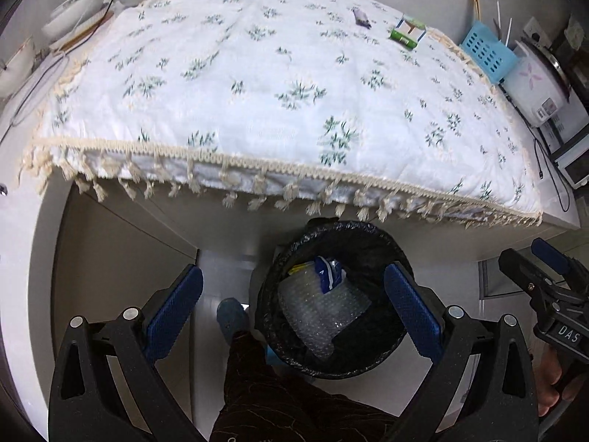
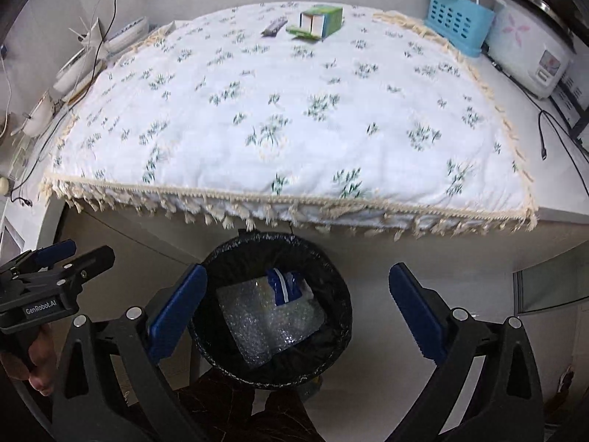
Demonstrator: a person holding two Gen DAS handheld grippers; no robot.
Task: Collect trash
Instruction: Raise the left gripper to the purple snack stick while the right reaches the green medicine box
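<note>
A black-lined trash bin [image 1: 371,235] [image 2: 331,265] stands on the floor under the table's front edge. It holds bubble wrap [image 1: 320,313] [image 2: 257,320] and a blue and white wrapper [image 1: 327,272] [image 2: 283,287]. On the far side of the flowered tablecloth [image 1: 257,84] [image 2: 294,118] lie an open green and white carton [image 1: 406,33] [image 2: 318,22] and a small dark wrapper [image 1: 362,18] [image 2: 274,27]. My left gripper [image 1: 294,305] is open and empty above the bin. My right gripper [image 2: 294,305] is open and empty above the bin too.
A blue plastic basket [image 1: 486,51] [image 2: 456,24] and a white rice cooker [image 1: 533,84] [image 2: 530,55] stand at the table's right. White bowls [image 1: 73,11] [image 2: 77,70] and cables sit at the left. A person's leg and foot [image 1: 232,316] are beside the bin.
</note>
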